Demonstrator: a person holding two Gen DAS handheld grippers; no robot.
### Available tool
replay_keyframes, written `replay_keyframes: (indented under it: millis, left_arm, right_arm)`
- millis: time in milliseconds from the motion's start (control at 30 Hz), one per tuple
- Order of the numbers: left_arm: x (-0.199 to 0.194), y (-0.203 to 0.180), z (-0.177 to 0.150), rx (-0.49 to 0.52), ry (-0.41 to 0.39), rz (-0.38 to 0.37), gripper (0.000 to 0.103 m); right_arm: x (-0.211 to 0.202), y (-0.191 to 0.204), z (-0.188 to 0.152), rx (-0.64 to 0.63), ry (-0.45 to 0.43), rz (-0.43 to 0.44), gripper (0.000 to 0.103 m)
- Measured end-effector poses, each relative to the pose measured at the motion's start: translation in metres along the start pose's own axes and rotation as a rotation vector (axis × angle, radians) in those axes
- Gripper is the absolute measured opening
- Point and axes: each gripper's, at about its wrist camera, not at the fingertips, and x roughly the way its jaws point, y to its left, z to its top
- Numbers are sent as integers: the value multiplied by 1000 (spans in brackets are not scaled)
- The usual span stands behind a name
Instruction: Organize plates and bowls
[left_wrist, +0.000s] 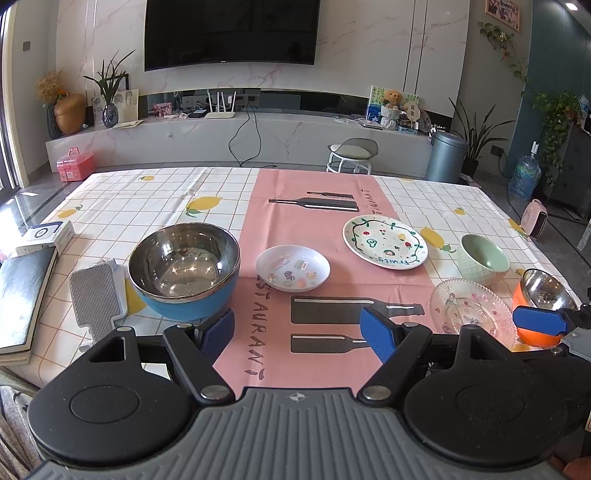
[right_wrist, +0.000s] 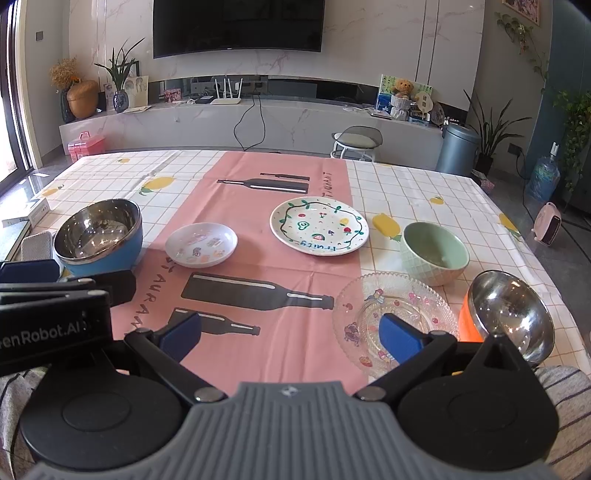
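Note:
On the tablecloth stand a blue steel-lined bowl (left_wrist: 183, 271) (right_wrist: 99, 238), a small white dish (left_wrist: 292, 268) (right_wrist: 201, 245), a painted white plate (left_wrist: 385, 241) (right_wrist: 319, 225), a green bowl (left_wrist: 482, 259) (right_wrist: 434, 253), a clear glass plate (left_wrist: 472, 311) (right_wrist: 395, 317) and an orange steel-lined bowl (left_wrist: 543, 306) (right_wrist: 508, 317). My left gripper (left_wrist: 298, 330) hovers open near the front edge, between the blue bowl and the glass plate, holding nothing. My right gripper (right_wrist: 291, 330) is open too, its right finger over the glass plate's near side.
A dark book (left_wrist: 20, 295), a white box (left_wrist: 48, 236) and a grey grater-like pad (left_wrist: 96, 299) lie at the table's left. A stool (left_wrist: 352, 153), bin (left_wrist: 445, 157) and TV cabinet stand beyond the far edge. A striped sleeve (right_wrist: 565, 413) shows at lower right.

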Motion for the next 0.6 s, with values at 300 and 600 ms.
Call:
replay_keyframes:
  millis: [300, 600]
  left_arm:
    - [0, 2, -2, 2, 5, 5, 91]
    - [1, 4, -3, 2, 8, 5, 91]
  right_arm:
    - [1, 1, -2, 6, 8, 4, 100]
    - [5, 1, -2, 9, 20, 9, 100]
